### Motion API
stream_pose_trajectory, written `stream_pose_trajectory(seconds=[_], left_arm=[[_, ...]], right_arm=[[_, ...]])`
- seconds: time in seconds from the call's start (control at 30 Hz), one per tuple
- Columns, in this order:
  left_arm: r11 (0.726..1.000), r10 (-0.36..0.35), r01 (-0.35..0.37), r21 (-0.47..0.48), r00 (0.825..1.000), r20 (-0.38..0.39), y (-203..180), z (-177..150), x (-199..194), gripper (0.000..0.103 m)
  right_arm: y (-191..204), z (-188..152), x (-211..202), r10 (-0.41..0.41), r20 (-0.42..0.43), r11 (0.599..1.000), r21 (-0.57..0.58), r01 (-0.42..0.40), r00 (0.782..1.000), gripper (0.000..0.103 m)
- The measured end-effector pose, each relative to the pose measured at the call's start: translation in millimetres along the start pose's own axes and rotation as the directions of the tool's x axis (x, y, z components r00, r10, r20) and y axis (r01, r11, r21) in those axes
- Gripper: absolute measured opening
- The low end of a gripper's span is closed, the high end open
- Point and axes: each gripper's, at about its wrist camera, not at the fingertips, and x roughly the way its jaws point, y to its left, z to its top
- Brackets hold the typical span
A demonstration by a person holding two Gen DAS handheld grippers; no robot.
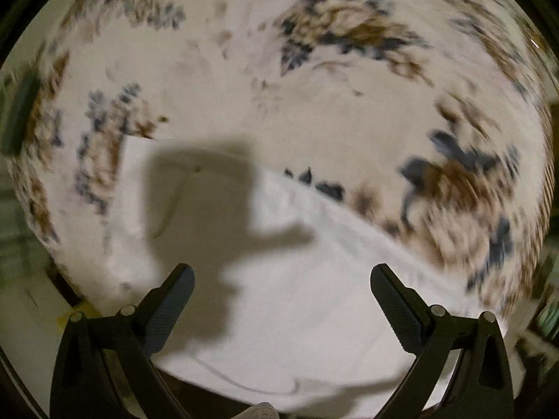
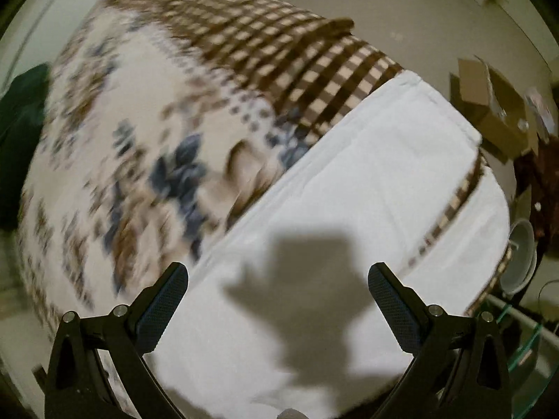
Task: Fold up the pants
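White pants (image 1: 314, 296) lie flat on a floral cloth (image 1: 244, 80). In the left wrist view they fill the lower middle, under my left gripper (image 1: 283, 279), which is open and empty above them. In the right wrist view the white pants (image 2: 367, 192) run diagonally from the lower middle to the upper right, with one leg end near the table's right edge. My right gripper (image 2: 277, 276) is open and empty above them. Both grippers cast shadows on the fabric. Both views are motion-blurred.
The cloth's edge has a brown checked border (image 2: 279, 45). A dark green object (image 1: 19, 111) lies at the cloth's left edge. Cardboard boxes (image 2: 496, 111) and a white bowl-like item (image 2: 520, 258) stand on the floor to the right. A dark green fabric (image 2: 21, 122) lies at left.
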Motion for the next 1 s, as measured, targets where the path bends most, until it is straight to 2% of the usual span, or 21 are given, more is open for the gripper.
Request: stream_pose_trajectory(seconds=[0.1, 0.2, 0.27, 0.3, 0.33, 0.37, 0.4, 0.47, 0.57, 0.7, 0.77, 0.83, 0.87, 0.93, 1.0], left_arm=[[0.994, -0.033, 0.026, -0.104, 0.997, -0.064, -1, 31, 42, 0.103], [0.989, -0.017, 0.002, -0.15, 0.995, -0.096, -1, 39, 71, 0.101], [0.987, 0.015, -0.029, -0.157, 0.996, -0.088, 1, 37, 79, 0.081], [0.986, 0.039, -0.05, -0.157, 0.997, -0.073, 3, 33, 79, 0.067], [0.987, 0.034, -0.04, -0.158, 0.998, -0.046, 5, 28, 77, 0.053], [0.988, 0.04, -0.042, -0.151, 0.999, -0.013, 6, 22, 71, 0.045], [0.989, 0.051, -0.048, -0.143, 0.999, 0.019, 8, 15, 64, 0.029], [0.99, 0.029, -0.019, -0.138, 0.997, 0.072, 13, 2, 52, 0.021], [0.99, -0.029, 0.048, -0.129, 0.989, 0.148, 25, -24, 25, 0.015], [0.982, -0.121, 0.15, -0.111, 0.966, 0.229, 45, -73, -21, 0.006], [0.975, -0.163, 0.195, -0.103, 0.952, 0.26, 62, -93, -37, 0.005], [0.968, -0.2, 0.233, -0.091, 0.939, 0.279, 76, -114, -49, 0.005], [0.966, -0.212, 0.245, -0.085, 0.935, 0.284, 76, -113, -49, 0.005], [0.962, -0.227, 0.26, -0.087, 0.933, 0.281, 76, -125, -46, 0.005], [0.957, -0.237, 0.272, -0.1, 0.934, 0.268, 80, -132, -38, 0.005]], right_arm=[[-11, 29, 37, -0.049, -0.018, 0.997, 0.054, 0.05, 0.999, 0.103], [-22, 47, 68, -0.078, -0.045, 0.992, 0.096, 0.082, 0.996, 0.103], [-26, 57, 88, -0.093, -0.066, 0.988, 0.116, 0.101, 0.993, 0.095], [-28, 60, 95, -0.097, -0.074, 0.987, 0.12, 0.106, 0.993, 0.09], [-29, 63, 102, -0.1, -0.081, 0.986, 0.125, 0.109, 0.992, 0.077], [-31, 64, 107, -0.099, -0.085, 0.986, 0.125, 0.109, 0.991, 0.062], [-32, 64, 110, -0.094, -0.083, 0.987, 0.125, 0.104, 0.992, 0.053], [-34, 64, 111, -0.079, -0.065, 0.989, 0.121, 0.086, 0.995, 0.008], [-37, 61, 102, -0.058, -0.02, 0.992, 0.111, 0.06, 0.998, 0.0], [-47, 44, 69, -0.008, 0.052, 0.999, 0.053, 0.005, 0.999, 0.0], [-53, 32, 50, 0.013, 0.085, 1.0, 0.024, -0.015, 0.996, 0.0], [-59, 27, 33, 0.05, 0.087, 0.998, 0.021, -0.052, 0.995, 0.0], [-65, 24, 26, 0.067, 0.088, 0.997, 0.022, -0.069, 0.994, 0.0], [-78, 21, 13, 0.13, 0.076, 0.991, 0.03, -0.132, 0.989, 0.001], [-107, 25, 0, 0.228, 0.043, 0.97, 0.073, -0.23, 0.973, 0.011]])
